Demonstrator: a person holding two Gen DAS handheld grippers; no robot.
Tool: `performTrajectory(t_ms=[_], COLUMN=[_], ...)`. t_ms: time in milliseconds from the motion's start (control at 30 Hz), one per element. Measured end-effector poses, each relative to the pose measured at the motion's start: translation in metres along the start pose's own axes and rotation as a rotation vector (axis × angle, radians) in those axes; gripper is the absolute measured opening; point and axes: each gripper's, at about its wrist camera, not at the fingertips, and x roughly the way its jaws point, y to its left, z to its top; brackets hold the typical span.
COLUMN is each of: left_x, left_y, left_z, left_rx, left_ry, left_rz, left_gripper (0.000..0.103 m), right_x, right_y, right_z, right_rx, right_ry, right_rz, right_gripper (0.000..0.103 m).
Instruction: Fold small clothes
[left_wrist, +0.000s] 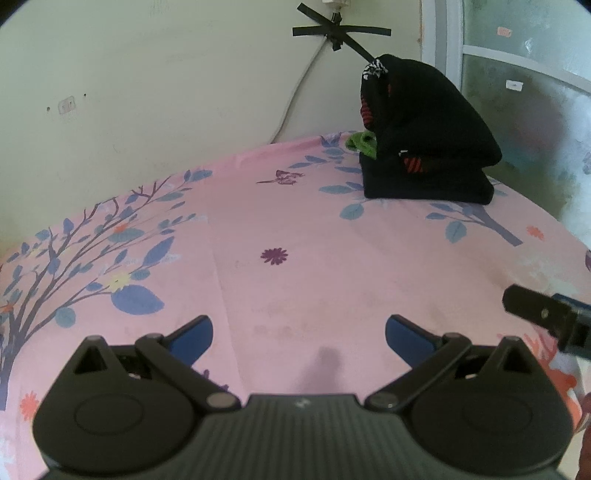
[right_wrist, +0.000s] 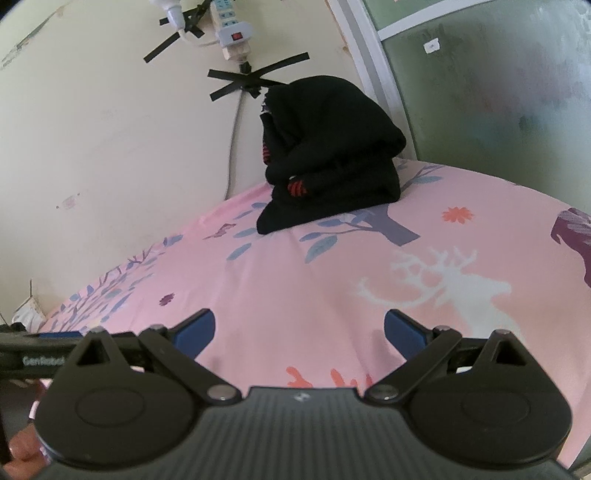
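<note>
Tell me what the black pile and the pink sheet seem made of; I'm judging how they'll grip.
Black pile: looks like soft matte knit, thick rounded folds, red-striped trim; fibre unclear. Pink sheet: thin, smooth printed woven cloth, probably cotton or polyester, lying flat with faint creases.

left gripper (left_wrist: 299, 338): was matte black, with a ribbed housing and a small pale mark at its centre
fingers (left_wrist: 197, 334): carried blue pads on black linkage arms
pivots: were silver screws beside round black discs
right gripper (right_wrist: 300, 332): had the same black build and blue pads
lettering: pale "GenRobot" showed on a black bar at the left edge
</note>
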Motion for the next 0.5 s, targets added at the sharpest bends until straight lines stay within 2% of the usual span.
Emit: performTrajectory(t_ms=[333,500], left_x=[0.000,0.007], left_y=[0.004,0.013], left_z=[0.003,0.004], left_rx=[0.012,0.009], left_ry=[0.020,0.043], left_rz=[0.018,0.055], left_gripper=[0.103,0.103], right_x=[-0.003,0.001], right_y=[0.003,0.003], right_z=[0.005,0.006], right_rx=[-0.014,-0.012], right_ry=[-0.014,-0.001], right_rz=[0.001,0.001], right_gripper=[0.092,0.092])
